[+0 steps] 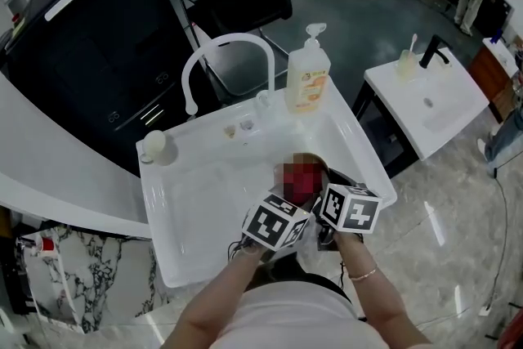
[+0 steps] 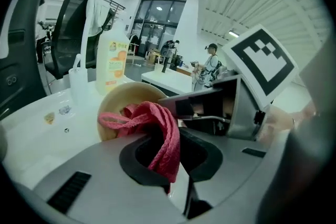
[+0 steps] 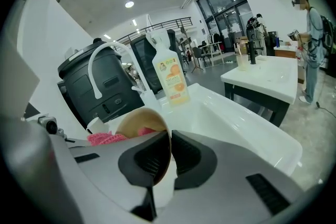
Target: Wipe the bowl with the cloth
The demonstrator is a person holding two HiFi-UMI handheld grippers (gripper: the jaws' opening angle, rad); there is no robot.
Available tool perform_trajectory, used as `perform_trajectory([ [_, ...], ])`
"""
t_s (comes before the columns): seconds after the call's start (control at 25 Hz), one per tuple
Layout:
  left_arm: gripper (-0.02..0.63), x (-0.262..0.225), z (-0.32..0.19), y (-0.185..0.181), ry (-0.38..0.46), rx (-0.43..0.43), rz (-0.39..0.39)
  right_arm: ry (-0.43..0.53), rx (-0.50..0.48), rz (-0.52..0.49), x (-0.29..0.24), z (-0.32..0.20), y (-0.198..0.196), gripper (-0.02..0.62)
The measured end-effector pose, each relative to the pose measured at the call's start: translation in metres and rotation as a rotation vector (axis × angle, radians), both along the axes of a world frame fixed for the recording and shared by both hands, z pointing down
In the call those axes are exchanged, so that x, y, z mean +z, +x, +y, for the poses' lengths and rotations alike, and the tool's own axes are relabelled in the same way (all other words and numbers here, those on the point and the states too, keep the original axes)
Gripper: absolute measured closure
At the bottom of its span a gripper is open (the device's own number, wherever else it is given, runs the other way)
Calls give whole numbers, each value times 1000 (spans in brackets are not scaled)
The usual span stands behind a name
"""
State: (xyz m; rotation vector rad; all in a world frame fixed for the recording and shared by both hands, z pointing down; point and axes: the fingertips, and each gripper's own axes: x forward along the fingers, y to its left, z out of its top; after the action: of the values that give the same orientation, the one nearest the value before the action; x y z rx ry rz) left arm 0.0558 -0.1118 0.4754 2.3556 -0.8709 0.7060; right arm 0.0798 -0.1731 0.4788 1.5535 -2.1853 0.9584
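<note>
Over the near right part of the glossy white sink [image 1: 204, 176], a round tan bowl [image 2: 123, 97] is held up between the two grippers. Its surface is smooth and matt, its wall thin, its rim a plain curve.

The bowl is tipped onto its side. Its mouth is turned towards the left gripper [image 2: 170, 152], so the hollow inside is seen almost full-on in the left gripper view. In the right gripper view the same rim is seen nearly edge-on. Whether the bowl touches the basin cannot be told.

The right gripper [image 3: 169, 157] is closed on the bowl's rim, with one dark ribbed pad inside the wall and the other outside.

The cloth [image 2: 157, 118] is a soft crimson-pink piece with a knitted, ribbed texture (bunched rather than spread flat). It is pinched between the jaws of the left gripper. Its long axis runs from those jaws up and away into the bowl's hollow, where a twisted loop lies against the inner wall. A short fold hangs down below the pads. In the head view it is seen as a red patch [image 1: 304, 182] just ahead of the two marker cubes [image 1: 276, 221], which sit side by side.

Behind the bowl an arched white faucet [image 1: 229, 53] and a translucent soap bottle [image 1: 306, 82] with an orange label and a pump top are seen at the sink's back edge.
</note>
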Motion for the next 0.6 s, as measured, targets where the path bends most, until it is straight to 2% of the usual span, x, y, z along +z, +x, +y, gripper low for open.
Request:
perform_trajectory([
  [0.2,545,2,4,-8,38,18,-64,-23,31,-21,4,-4,5,568],
  [0.6,545,3,4,-37,94,-32,-125,-47,63,-43,12,-6,12,568],
])
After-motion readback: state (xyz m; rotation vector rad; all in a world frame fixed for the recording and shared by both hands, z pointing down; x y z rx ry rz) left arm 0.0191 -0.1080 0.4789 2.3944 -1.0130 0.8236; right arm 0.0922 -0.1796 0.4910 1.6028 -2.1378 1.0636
